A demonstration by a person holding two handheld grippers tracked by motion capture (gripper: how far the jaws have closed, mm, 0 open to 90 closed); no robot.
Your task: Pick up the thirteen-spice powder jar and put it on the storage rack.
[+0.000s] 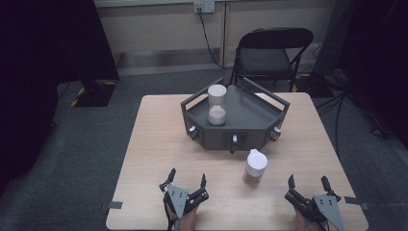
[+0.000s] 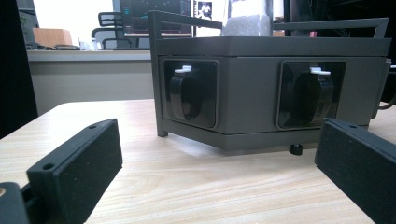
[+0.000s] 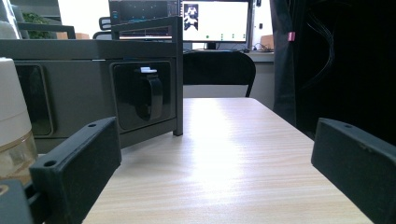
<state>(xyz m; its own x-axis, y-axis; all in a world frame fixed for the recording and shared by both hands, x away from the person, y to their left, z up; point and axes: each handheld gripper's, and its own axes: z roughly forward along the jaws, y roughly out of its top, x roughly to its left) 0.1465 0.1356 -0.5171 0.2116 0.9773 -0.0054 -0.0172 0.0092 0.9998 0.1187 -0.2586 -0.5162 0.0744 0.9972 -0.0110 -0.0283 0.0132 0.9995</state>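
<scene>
- Grey hexagonal tray (image 1: 250,126) sits mid-table on the pale wood table (image 1: 154,159); it serves as the landmark here
- small bottle with white cap (image 1: 255,167) stands upright just in front of the tray, apart from it, a bit to the right of the tray's front centre knob
- hourglass-shaped white container (image 1: 217,104) stands upright inside the tray, toward its left rear
- left gripper (image 1: 186,179) rests low on the table well in front of the tray's left half, jaws spread wide, nothing between them
- right gripper (image 1: 308,182) rests well in front of the tray's right corner, jaws likewise spread and empty; bottle lies between the two grippers, nearer the tray than either
- left gripper view looks straight at the tray's front faces with their dark knobs (image 2: 183,94)
- right gripper view has the bottle (image 3: 13,126) at its left edge, in front of the tray's wall
- step judged: start pose, no reach begun, nothing grasped
- next move likely calls for the right gripper to swing left toward the bottle, jaws kept apart, then close around its body below the cap; bottle is tall and narrow so a sideways nudge could tip it
</scene>
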